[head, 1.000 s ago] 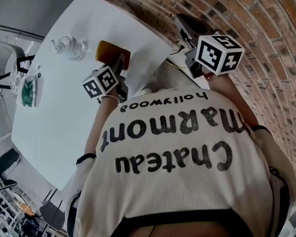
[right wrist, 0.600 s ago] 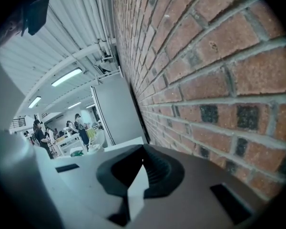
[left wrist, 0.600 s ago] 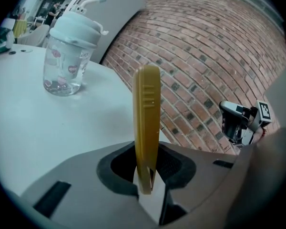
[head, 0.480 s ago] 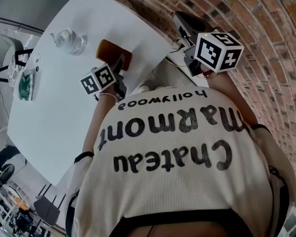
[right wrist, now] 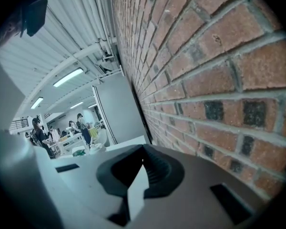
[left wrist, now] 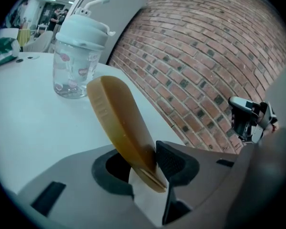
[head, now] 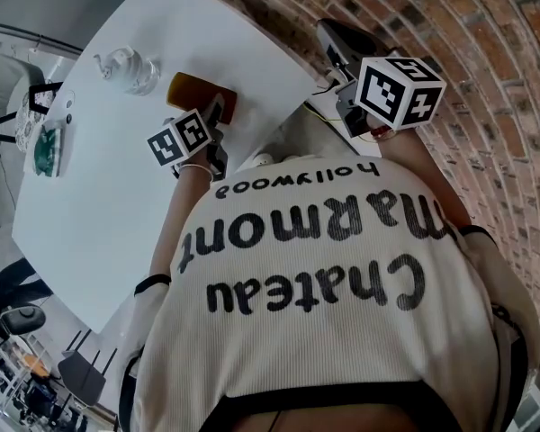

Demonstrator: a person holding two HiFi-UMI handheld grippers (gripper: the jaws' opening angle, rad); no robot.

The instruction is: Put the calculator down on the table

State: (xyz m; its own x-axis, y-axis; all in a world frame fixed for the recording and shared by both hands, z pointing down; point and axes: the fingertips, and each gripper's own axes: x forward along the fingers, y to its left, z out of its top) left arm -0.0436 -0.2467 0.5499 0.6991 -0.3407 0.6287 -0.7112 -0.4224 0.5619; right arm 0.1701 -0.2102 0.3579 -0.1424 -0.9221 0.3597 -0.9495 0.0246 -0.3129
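The calculator (head: 198,93) shows its brown back and stands tilted on the white table (head: 117,178), near the table's far edge. In the left gripper view the calculator (left wrist: 119,123) rises slanting out of my left gripper (left wrist: 145,168). Its lower end leans on the right pad (left wrist: 174,162), and a gap shows at the left pad. These jaws are opening. In the head view my left gripper (head: 214,115) sits just behind the calculator. My right gripper (head: 335,43) hangs by the brick wall, away from the table, and my right gripper (right wrist: 142,168) is shut on nothing.
A clear lidded drinking cup (head: 126,68) stands on the table just left of the calculator, and the cup (left wrist: 78,56) shows behind it. A green packet (head: 47,147) lies at the table's left edge. The brick wall (head: 486,79) runs along the right.
My left gripper has sunk a little toward the table with the calculator, which now sits lower and flatter. The right gripper has stayed where it was.
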